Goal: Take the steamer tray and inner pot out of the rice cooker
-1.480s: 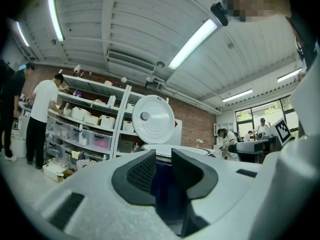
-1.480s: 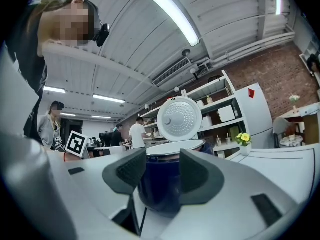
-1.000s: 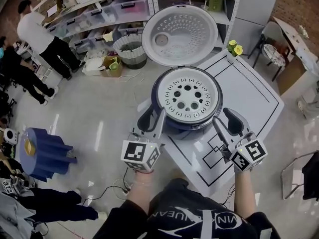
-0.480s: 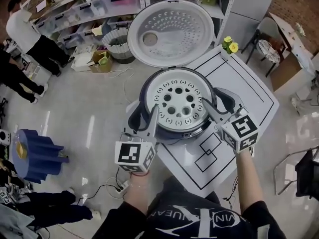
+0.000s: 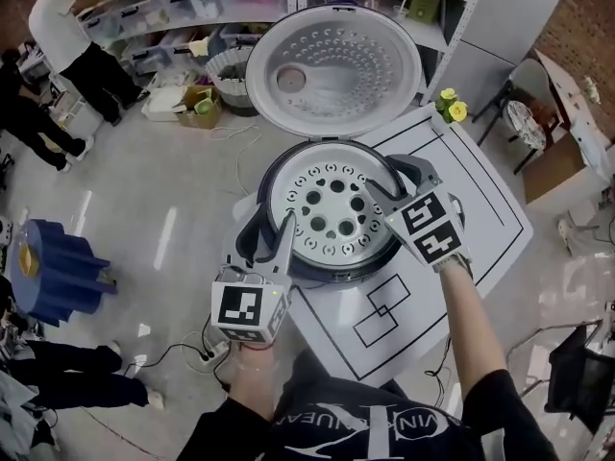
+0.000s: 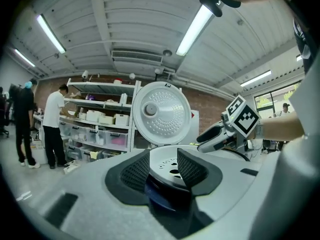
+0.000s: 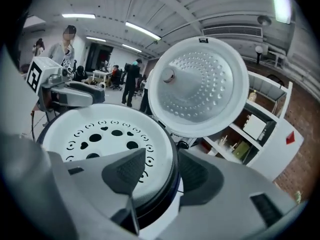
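The right gripper [image 5: 382,176] has swung in from the desk [image 5: 480,209] to the rice cooker [image 5: 261,188]. Its jaws are spread astride the rim. The left gripper [image 5: 269,224] has just been opening its jaws, and they are spread about the edge of the steamer tray [image 5: 332,211] without pinching it. The tray sits in the cooker under the raised lid [image 5: 333,70]. The white desk is marked with black lines. Beyond it are a grey floor [image 5: 173,190] and shelves [image 5: 192,8].

The left tongs [image 5: 274,221] point level, jaws just been opening, cooker rim [image 5: 261,190] between them; the right tongs [image 5: 380,174] tilt down, jaws apart

Blk tee [image 5: 288,435], white print [image 5: 365,421], short sleeves [image 5: 490,397].
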Motion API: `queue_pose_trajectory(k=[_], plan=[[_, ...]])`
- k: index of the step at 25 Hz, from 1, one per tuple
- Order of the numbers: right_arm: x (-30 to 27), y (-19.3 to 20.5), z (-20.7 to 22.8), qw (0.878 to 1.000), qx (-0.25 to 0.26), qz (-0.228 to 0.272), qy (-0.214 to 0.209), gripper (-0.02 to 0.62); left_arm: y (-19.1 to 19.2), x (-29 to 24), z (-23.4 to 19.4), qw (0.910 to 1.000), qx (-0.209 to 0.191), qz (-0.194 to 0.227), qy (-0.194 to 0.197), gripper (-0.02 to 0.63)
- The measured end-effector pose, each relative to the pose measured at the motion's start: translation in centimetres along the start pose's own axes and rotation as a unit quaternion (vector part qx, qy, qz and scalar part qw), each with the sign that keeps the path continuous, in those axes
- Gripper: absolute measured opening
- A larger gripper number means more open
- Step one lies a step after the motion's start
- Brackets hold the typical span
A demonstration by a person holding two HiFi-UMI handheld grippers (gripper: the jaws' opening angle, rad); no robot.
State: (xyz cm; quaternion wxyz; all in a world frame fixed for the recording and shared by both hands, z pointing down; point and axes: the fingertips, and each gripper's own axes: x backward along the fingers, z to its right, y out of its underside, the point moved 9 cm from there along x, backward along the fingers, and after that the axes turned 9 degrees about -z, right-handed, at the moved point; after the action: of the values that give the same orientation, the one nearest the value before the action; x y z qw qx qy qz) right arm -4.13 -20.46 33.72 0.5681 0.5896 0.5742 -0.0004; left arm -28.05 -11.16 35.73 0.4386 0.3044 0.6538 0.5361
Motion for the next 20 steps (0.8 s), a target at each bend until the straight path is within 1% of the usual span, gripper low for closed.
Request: queue_pose_trajectory(k=[3,6,10,13,17,20], plan=[[-1.7,-0.5,0.5,0.999,0.018,-0.028,-0.009,0.211,0.2,-0.1,0.5,0.9998,0.000,-0.010,-0.018,0.144],[-2.5,-0.8,0.8,0.998,0.038,-0.051,-0.019,0.212,0.0,0.1,1.0,0.9994,0.000,-0.011,-0.034,0.144],[-3.0,-0.7,0.7,0.995,0.070,-0.068,-0.031,0.201,0.1,0.0,1.4,0.9986,0.000,-0.013,-0.050,0.144],[-3.3,-0.7,1.0,0.995,0.079,-0.058,-0.030,0.147,0.1,0.1,1.4,0.9981,0.003,-0.013,-0.060,0.144],[-3.5,-1.1,1.4,0.996,0.079,-0.038,-0.031,0.132,0.1,-0.1,1.2,0.9977,0.004,-0.017,-0.066,0.144],[-3.3,-1.5,1.1,0.994,0.104,-0.023,-0.020,0.111,0.4,0.2,0.9,0.9980,0.010,-0.021,-0.059,0.144]])
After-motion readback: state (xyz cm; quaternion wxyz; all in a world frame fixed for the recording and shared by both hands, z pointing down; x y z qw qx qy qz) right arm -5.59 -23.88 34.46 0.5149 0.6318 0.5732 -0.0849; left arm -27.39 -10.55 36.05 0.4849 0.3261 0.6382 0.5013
